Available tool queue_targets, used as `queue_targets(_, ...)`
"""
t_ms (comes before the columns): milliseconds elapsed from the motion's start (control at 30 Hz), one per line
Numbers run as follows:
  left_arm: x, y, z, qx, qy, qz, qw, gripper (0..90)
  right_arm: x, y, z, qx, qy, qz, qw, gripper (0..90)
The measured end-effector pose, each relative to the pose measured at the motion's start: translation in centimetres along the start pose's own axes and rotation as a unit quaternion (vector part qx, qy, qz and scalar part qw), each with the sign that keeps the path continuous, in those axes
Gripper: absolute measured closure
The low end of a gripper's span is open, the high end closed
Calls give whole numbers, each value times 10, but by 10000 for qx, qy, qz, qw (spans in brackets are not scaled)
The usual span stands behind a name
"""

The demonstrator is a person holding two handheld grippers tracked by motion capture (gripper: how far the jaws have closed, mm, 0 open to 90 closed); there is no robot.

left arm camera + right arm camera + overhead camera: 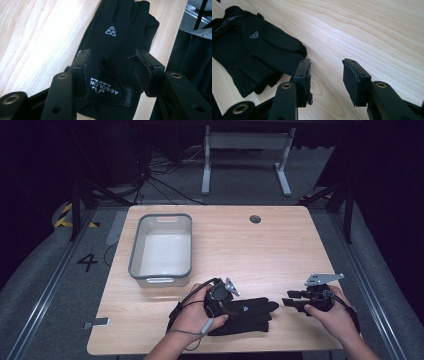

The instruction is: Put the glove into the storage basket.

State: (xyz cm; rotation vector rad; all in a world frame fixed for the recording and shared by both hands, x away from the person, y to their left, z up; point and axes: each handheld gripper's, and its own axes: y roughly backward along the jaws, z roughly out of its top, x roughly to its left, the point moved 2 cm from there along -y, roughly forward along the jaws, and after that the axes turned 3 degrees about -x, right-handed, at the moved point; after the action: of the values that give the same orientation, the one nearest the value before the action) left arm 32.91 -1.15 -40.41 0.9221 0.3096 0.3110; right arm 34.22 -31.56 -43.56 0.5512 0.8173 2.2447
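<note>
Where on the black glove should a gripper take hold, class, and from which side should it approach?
Grip the black glove at its cuff, near the printed wrist tab. It lies flat with the fingers pointing away, so come down from above at the cuff end. The left gripper already hangs there, jaws open on either side of the cuff. The thicker, layered cuff probably pinches more securely than the thin fingers.

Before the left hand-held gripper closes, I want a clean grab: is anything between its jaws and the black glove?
Nothing visible is. The left hand-held gripper hangs open right over the black glove, its jaws straddling the cuff, with bare table alongside.
</note>
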Motion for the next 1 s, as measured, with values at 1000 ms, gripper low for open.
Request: queue_targets(1000,2,-54,2,390,-407,-138,9983,364,1,-7,-4,37,-32,138,9999,540)
